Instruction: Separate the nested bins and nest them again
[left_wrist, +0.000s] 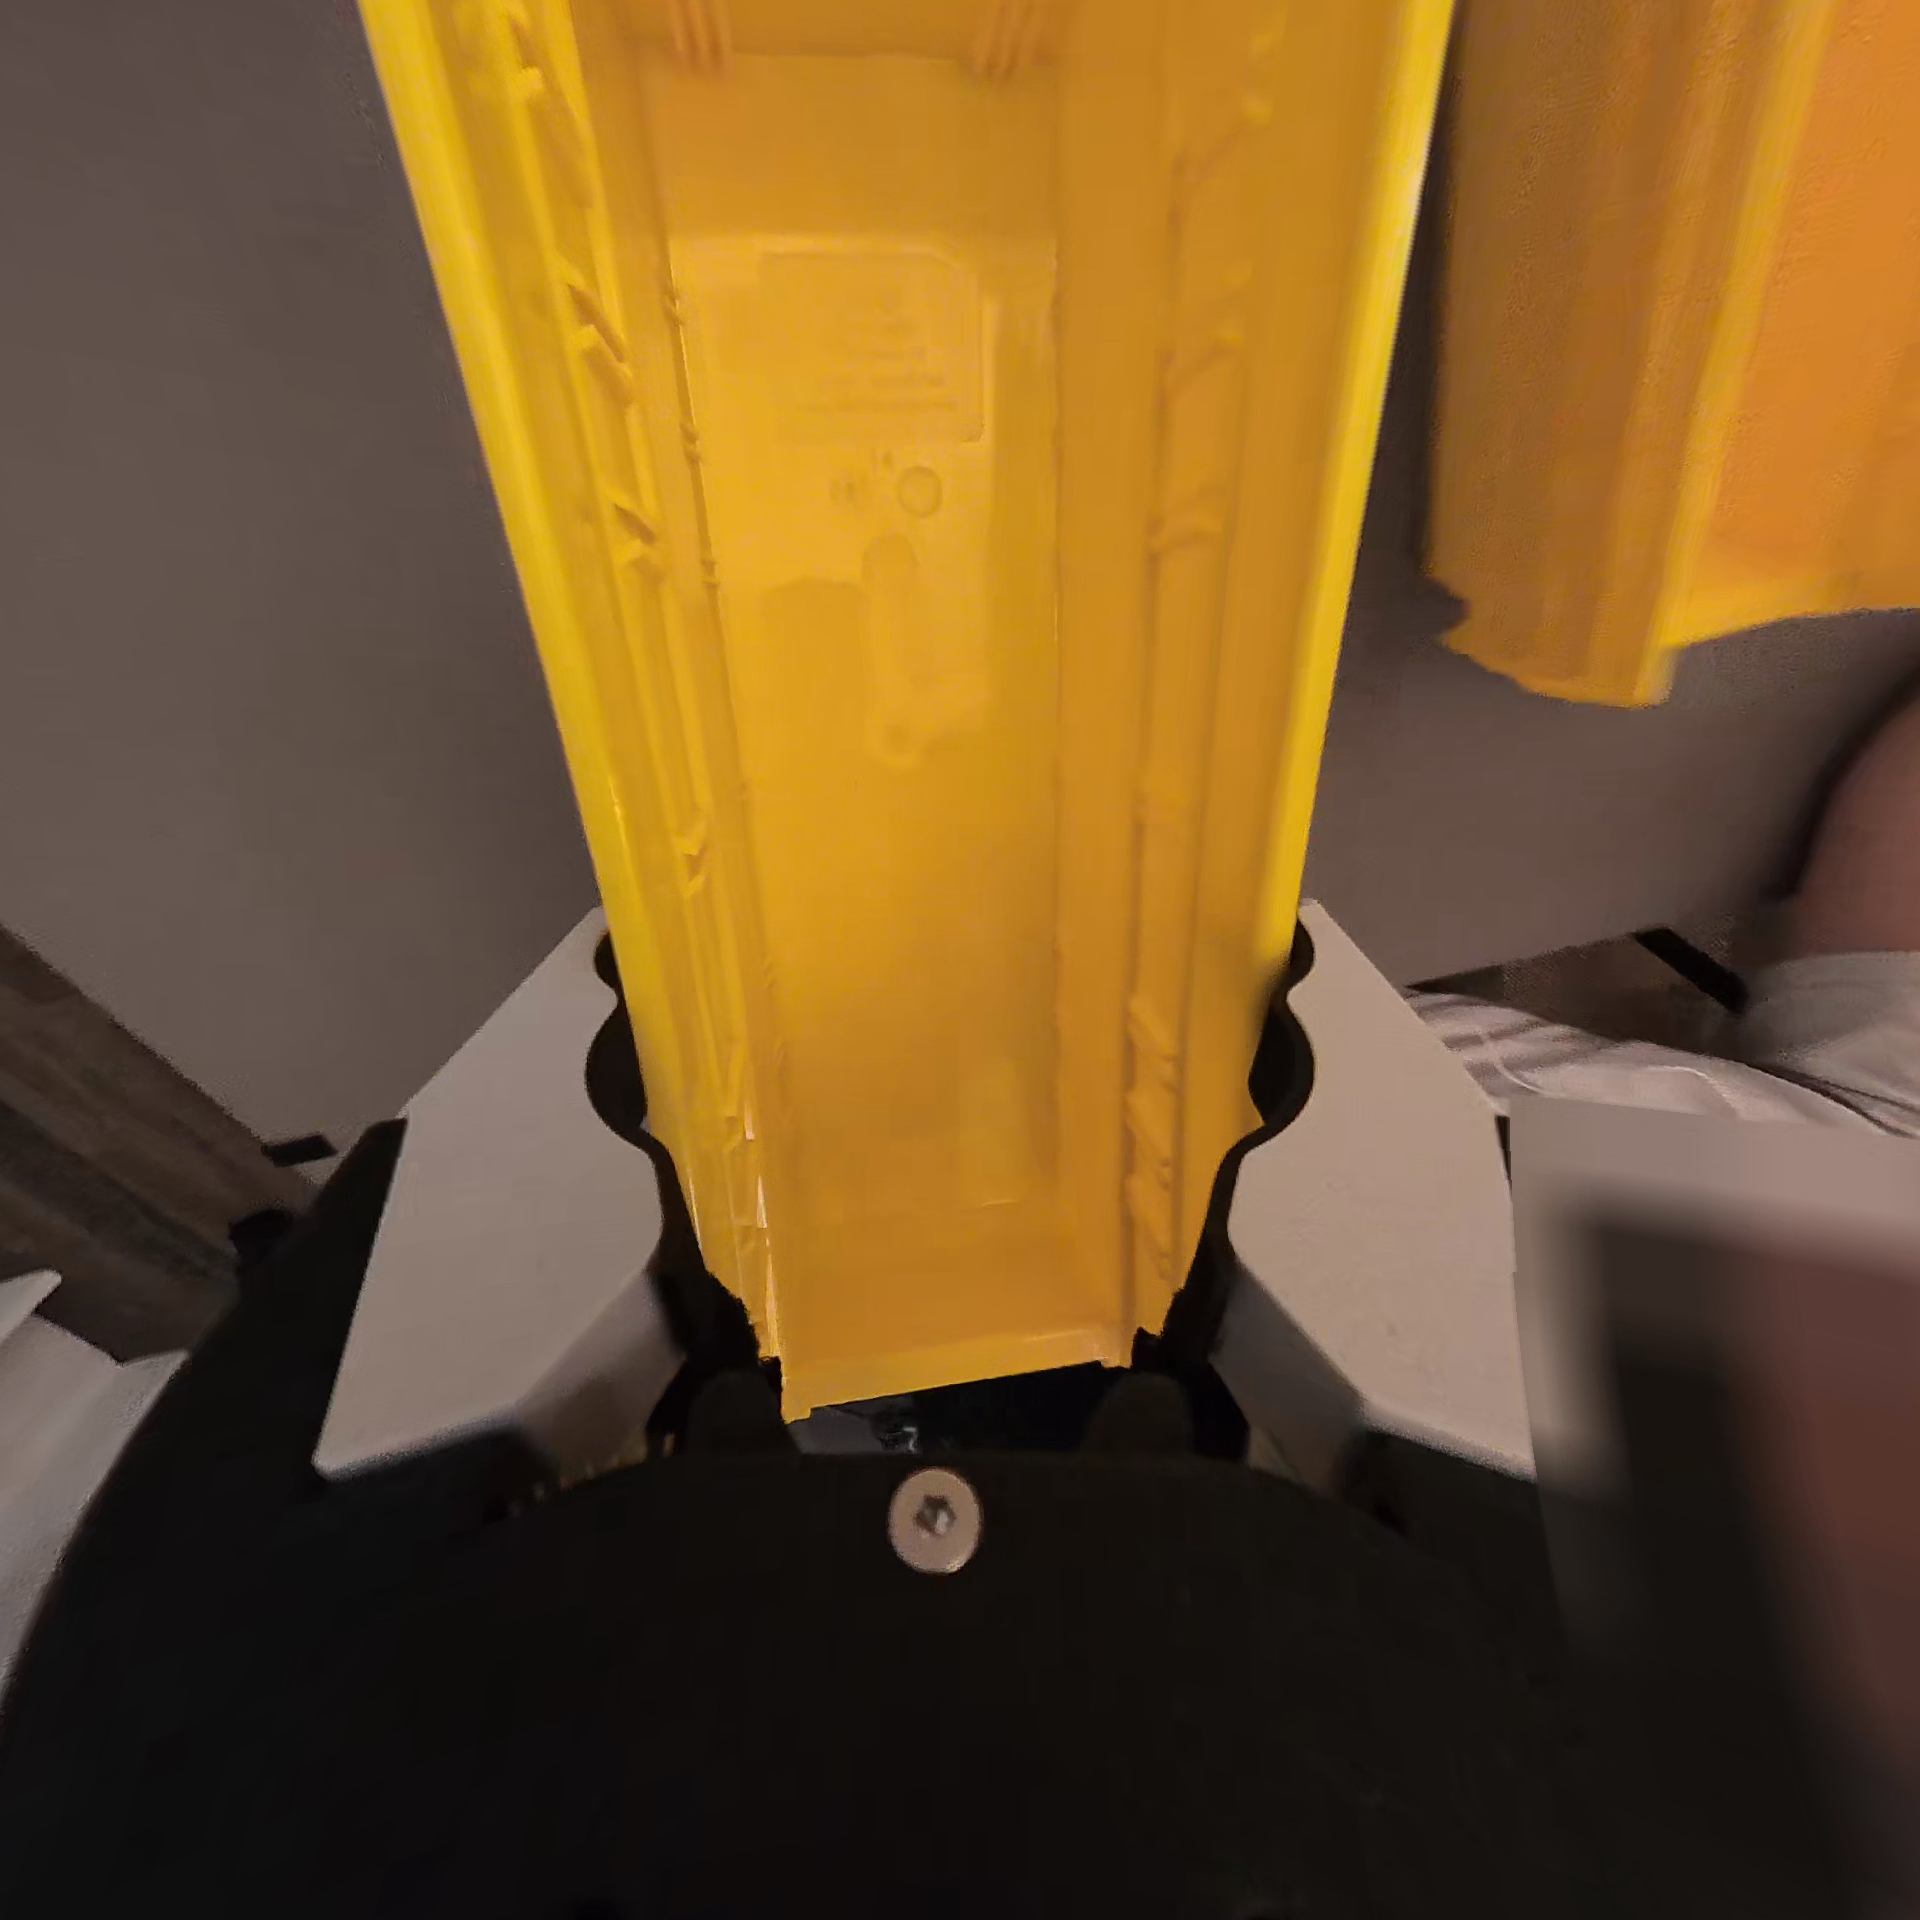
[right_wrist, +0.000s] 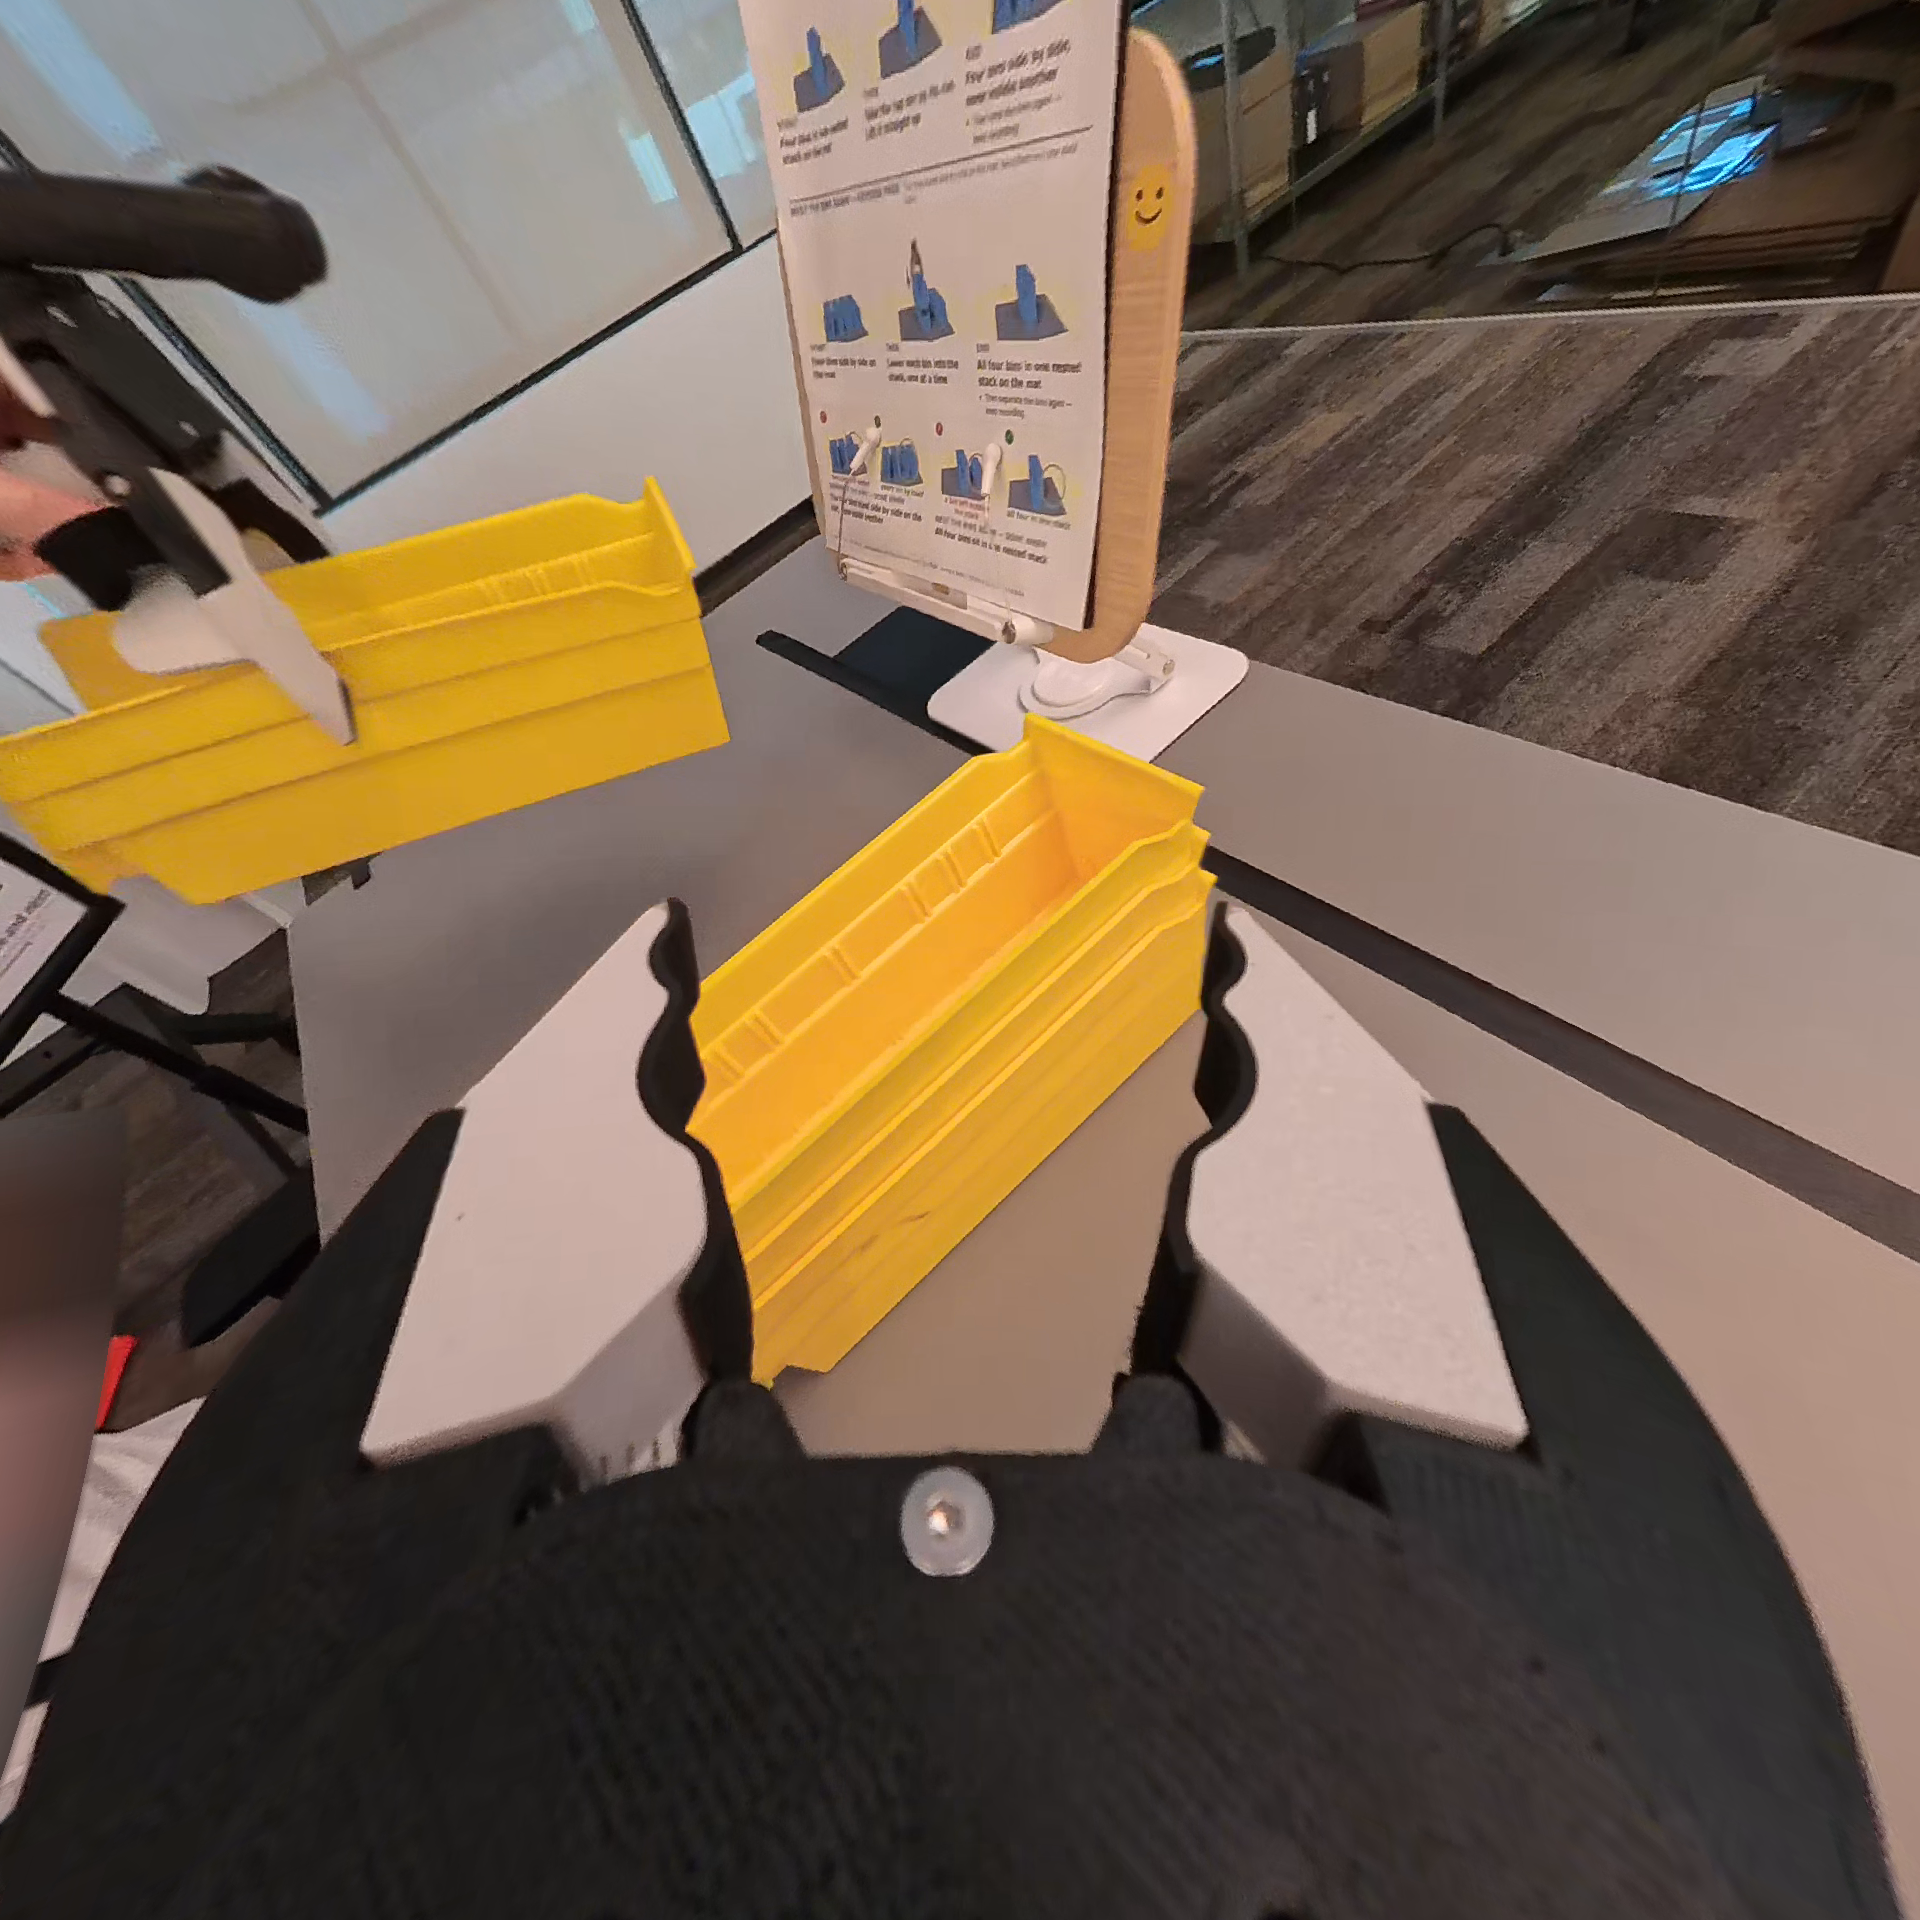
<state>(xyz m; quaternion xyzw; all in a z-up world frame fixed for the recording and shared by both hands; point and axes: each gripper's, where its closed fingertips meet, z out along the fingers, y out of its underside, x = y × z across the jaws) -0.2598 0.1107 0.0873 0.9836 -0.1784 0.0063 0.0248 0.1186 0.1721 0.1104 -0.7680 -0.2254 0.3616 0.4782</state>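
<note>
Between the left gripper's two fingers sits a long yellow bin. Its long side runs straight away from the camera, up the middle of the left wrist view. We look at its flat underside. Both black pads press on its two long sides, so the fingers are closed on the bin, set quite wide apart. Another yellow shape shows at the top right, too blurry to tell more. Behind is a plain grey wall.

From the right wrist view, the same held bin is up in the air at the left, well above the grey table. It lies on a slant, its long side running left to right, its open top facing up. One finger of the left gripper lies against its near side.

A stack of nested yellow bins stands on the table, open tops up. Its long side runs away from the camera and to the right, toward a paper sheet on a stand. The right gripper has its fingers spread wide around the near end of the stack. The left pad is right at the stack's side. The right pad stands clear, with table showing in the gap, so the stack is not gripped.
</note>
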